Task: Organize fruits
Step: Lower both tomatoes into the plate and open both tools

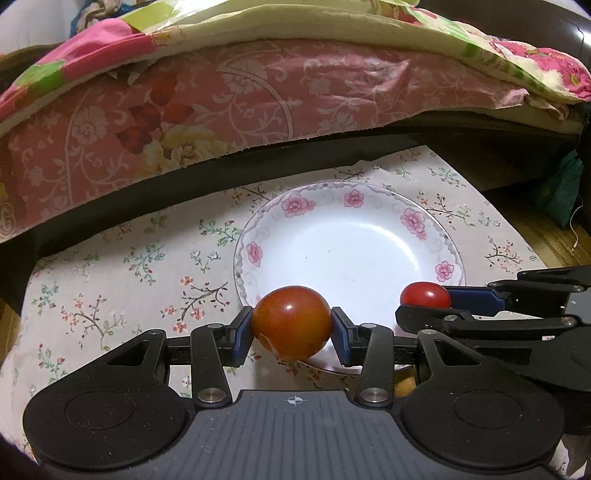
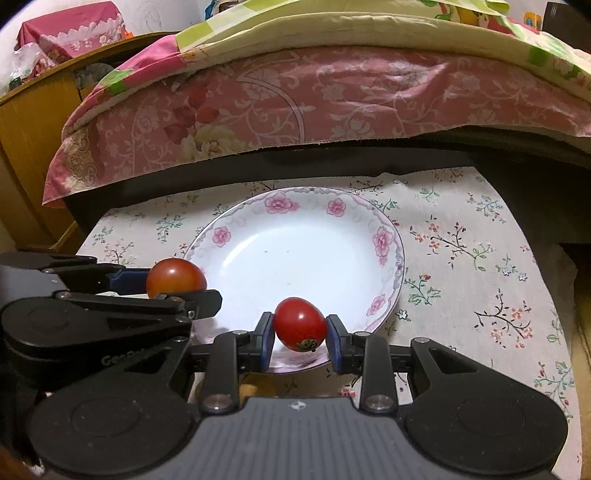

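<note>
With each tomato clamped, the orange-red tomato (image 1: 291,322) in the left tongs (image 1: 291,326) and the smaller red cherry tomato (image 2: 300,324) in the right tongs (image 2: 300,332), both over the near rim of the flowered plate (image 2: 384,236), lowering them toward its middle before letting go should stop rolling.

A bed (image 2: 332,107) fills the far side, its pink floral sheet (image 1: 229,110) hanging under a yellow-green quilt (image 2: 332,26). In front of the bed lies a flowered cloth (image 2: 480,229). Left of the bed stands a wooden cabinet (image 2: 33,122); indoor light glares on the cloth.
</note>
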`<action>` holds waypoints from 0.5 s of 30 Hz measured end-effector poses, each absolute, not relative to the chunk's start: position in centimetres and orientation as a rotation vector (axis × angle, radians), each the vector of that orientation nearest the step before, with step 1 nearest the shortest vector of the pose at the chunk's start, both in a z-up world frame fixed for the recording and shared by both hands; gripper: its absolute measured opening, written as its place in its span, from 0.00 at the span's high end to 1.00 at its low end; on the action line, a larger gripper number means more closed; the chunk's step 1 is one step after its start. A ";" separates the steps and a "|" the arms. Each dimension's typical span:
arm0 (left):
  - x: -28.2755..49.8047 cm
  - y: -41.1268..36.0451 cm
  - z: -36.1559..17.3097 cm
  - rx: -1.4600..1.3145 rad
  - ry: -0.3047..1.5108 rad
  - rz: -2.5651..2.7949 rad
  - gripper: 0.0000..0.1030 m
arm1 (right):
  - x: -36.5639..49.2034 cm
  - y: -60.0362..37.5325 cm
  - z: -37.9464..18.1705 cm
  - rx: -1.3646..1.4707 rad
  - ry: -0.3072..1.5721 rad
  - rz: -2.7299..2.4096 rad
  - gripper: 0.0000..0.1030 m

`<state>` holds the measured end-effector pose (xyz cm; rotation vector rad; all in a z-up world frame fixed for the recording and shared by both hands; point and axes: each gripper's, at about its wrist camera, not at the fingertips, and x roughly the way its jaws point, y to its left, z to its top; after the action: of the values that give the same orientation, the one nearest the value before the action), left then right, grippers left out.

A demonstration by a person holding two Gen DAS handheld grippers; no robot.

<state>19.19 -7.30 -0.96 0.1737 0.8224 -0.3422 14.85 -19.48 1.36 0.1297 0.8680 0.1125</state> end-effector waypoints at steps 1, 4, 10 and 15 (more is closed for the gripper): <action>19.2 -7.3 -1.0 0.177 0.821 -0.340 0.50 | 15.0 -19.5 1.3 0.132 0.870 0.110 0.70; 19.3 -7.3 -1.0 0.180 0.817 -0.339 0.50 | 15.1 -19.5 1.1 0.132 0.869 0.108 0.69; 19.3 -7.4 -0.9 0.195 0.809 -0.326 0.48 | 15.2 -19.5 1.1 0.125 0.862 0.102 0.69; 19.4 -7.3 -0.7 0.198 0.805 -0.321 0.44 | 15.2 -19.6 1.2 0.118 0.850 0.098 0.69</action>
<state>19.41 -7.28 -0.71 0.1983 0.8054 -0.3206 15.17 -19.56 1.24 0.1179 0.8504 0.0979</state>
